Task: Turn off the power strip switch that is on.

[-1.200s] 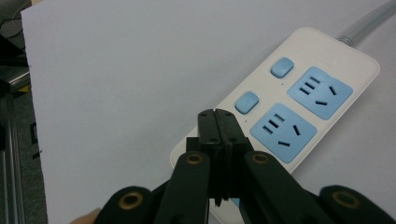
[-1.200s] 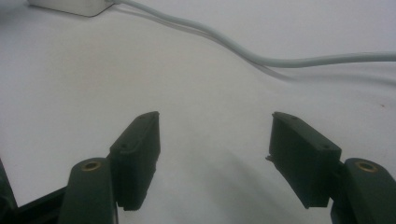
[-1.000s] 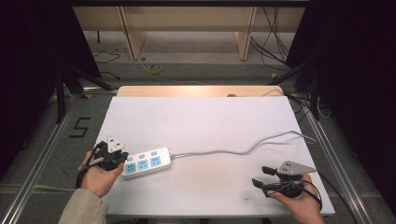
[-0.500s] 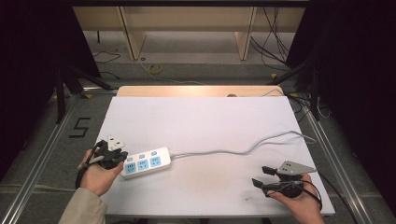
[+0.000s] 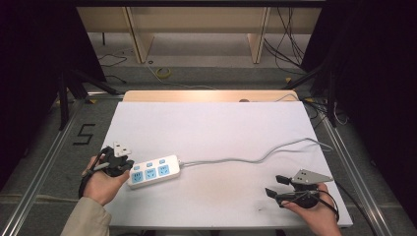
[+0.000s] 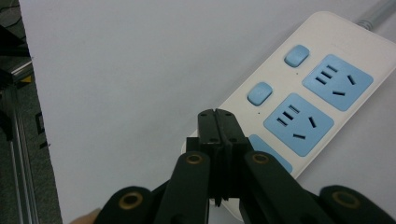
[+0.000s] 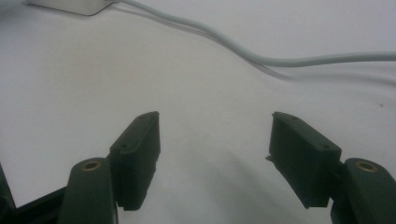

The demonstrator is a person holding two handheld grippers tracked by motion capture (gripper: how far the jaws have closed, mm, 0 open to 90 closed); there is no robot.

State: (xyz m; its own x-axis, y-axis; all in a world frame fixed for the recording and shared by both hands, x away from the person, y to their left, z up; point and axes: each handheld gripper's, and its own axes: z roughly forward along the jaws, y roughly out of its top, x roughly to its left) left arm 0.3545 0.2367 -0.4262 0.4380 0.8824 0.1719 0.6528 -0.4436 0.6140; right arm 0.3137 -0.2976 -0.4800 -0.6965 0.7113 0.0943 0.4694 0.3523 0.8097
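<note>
At the left edge of the white surface (image 5: 211,128), the left gripper (image 5: 117,162) sits in the person's left hand (image 5: 101,184) with its jaws pressed flat together, nothing between them, their tips over the near end of the white power strip (image 5: 153,171). The strip lies on the left part of the surface, its grey cord (image 5: 255,158) running rightward and looping off toward the far right edge.

The likeliest trouble, as I judge it: closed jaws pressing or nudging the strip's end could skate the light body across the smooth surface, or tip down on one of the blue rocker switches (image 6: 296,55). The cord adds its own risk; if the strip is pushed or dragged, the slack loop could swing into the right gripper's path.

On the right, the right gripper (image 5: 282,188) rests low near the front edge in the right hand (image 5: 314,211), jaws spread wide and empty, well apart from the strip.

The left gripper view gives what the high view cannot: the sealed seam between the jaws, and the blue socket faces (image 6: 299,123) with their slot patterns. The right gripper view shows the wide gap between its jaws and the cord (image 7: 280,58) crossing ahead of them. The high view alone lays out both hands, the cord's whole run, and the "5" marked on the floor (image 5: 84,133).
</note>
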